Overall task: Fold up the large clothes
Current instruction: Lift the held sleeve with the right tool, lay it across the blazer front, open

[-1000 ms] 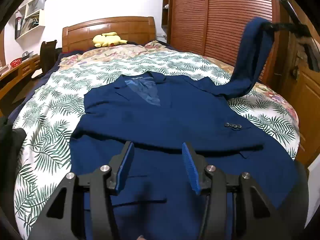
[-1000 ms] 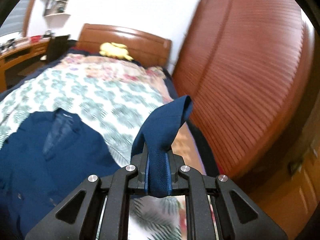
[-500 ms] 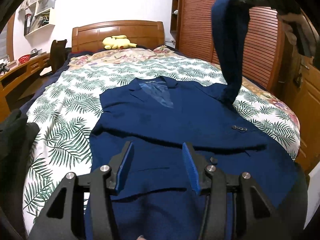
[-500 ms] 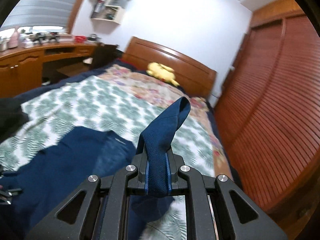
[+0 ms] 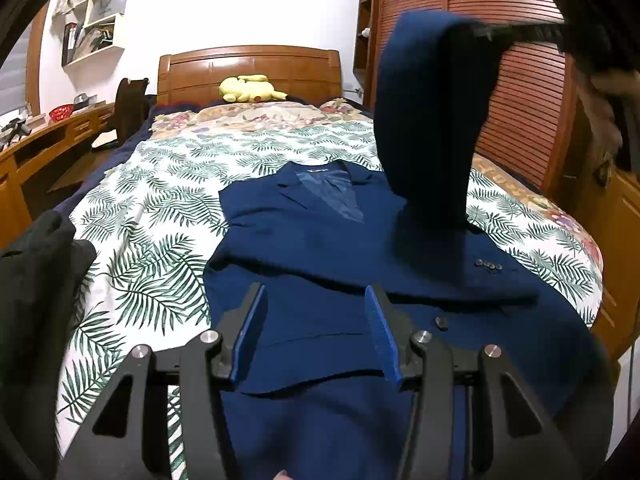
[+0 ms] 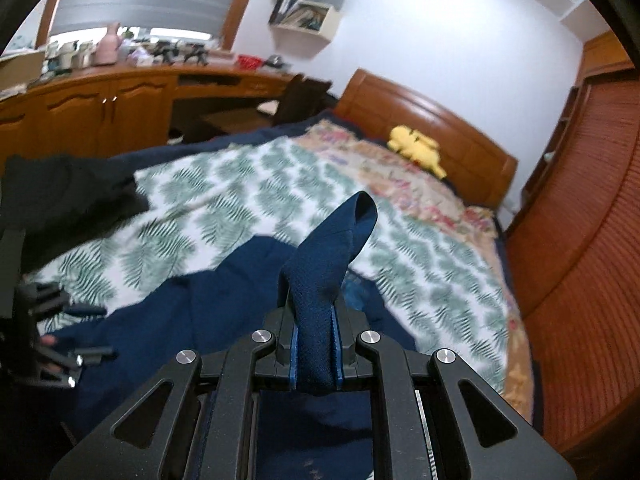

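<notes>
right tongs [image 6: 315, 344] tight on blue jacket [image 5: 320, 248] sleeve [image 6: 328, 264]

Navy blazer [image 5: 312, 248] flat on bed, 1 sleeve [image 5: 432, 120] raised

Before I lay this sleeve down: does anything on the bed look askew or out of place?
Only the navy suit jacket: it lies skewed across the leaf-print bedspread. Its sleeve, pinched in the right gripper, hangs above it. The left gripper is open, empty.
</notes>
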### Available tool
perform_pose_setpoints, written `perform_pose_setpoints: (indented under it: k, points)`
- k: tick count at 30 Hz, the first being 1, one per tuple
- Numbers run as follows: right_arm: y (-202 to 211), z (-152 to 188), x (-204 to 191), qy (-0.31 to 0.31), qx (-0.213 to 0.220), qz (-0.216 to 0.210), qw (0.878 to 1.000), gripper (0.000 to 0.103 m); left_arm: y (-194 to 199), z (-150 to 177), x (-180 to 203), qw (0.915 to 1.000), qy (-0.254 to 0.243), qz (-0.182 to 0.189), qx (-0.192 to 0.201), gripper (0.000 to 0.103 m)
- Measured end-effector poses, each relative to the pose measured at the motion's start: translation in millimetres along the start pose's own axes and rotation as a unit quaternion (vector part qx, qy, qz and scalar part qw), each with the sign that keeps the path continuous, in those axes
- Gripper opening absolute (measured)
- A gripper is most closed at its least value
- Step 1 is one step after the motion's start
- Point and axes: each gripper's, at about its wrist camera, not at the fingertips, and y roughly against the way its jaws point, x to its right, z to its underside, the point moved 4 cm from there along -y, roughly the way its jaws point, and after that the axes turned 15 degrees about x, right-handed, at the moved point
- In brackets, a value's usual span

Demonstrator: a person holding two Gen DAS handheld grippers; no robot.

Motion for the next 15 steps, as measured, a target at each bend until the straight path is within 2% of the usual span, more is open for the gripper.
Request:
perform_pose_setpoints:
  k: [5,15]
  points:
    - [0,21,-16,-0.007,-0.027,-0.023,0.999,0.01,2,-2,-6,1.0,0.006,-0.004,0.004,0.05]
    - [1,39,-41,-0.031,-0.048,-0.07,0.996,0.011,9,-4,-21,0.9996,0.02,-0.016,0.011,0.05]
